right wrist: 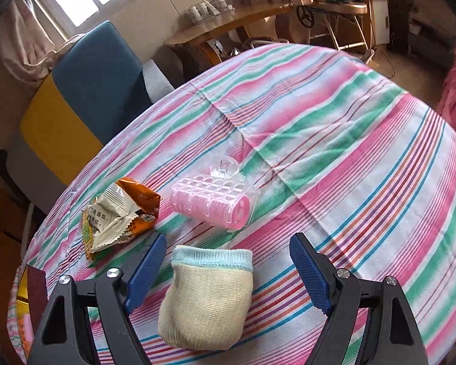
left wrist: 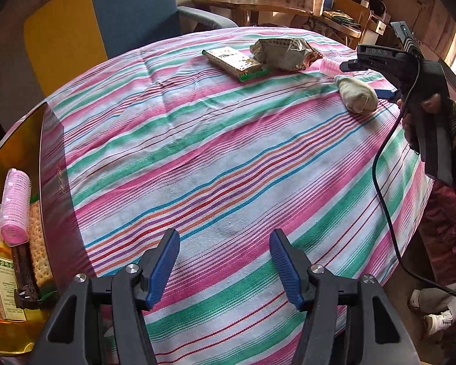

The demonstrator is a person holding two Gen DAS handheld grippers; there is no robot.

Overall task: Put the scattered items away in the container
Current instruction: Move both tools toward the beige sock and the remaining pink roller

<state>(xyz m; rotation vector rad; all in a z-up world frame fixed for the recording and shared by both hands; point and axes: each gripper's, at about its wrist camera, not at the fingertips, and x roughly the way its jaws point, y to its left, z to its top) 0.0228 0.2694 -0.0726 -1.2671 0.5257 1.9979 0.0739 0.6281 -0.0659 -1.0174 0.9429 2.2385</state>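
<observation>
Right gripper (right wrist: 228, 270) spread wide w/ rolled sock (right wrist: 208, 299) between the pads, not pinched yet. We'd judge it soft, light, squashy; we'd squeeze mid-body. Left gripper (left wrist: 225, 266) is empty.

cream rolled sock (right wrist: 208, 299) with pale blue cuff, lying low centre of the right wrist view. pink hair roller (right wrist: 214, 205) in a clear clip, on its side just above. crumpled orange-and-white snack wrapper (right wrist: 118, 213) at left. flat green-edged cracker packet (left wrist: 234, 60) at upper centre of the left wrist view. gold container (left wrist: 18, 152) at left edge, holding another pink roller (left wrist: 15, 208), crackers and packets.
</observation>
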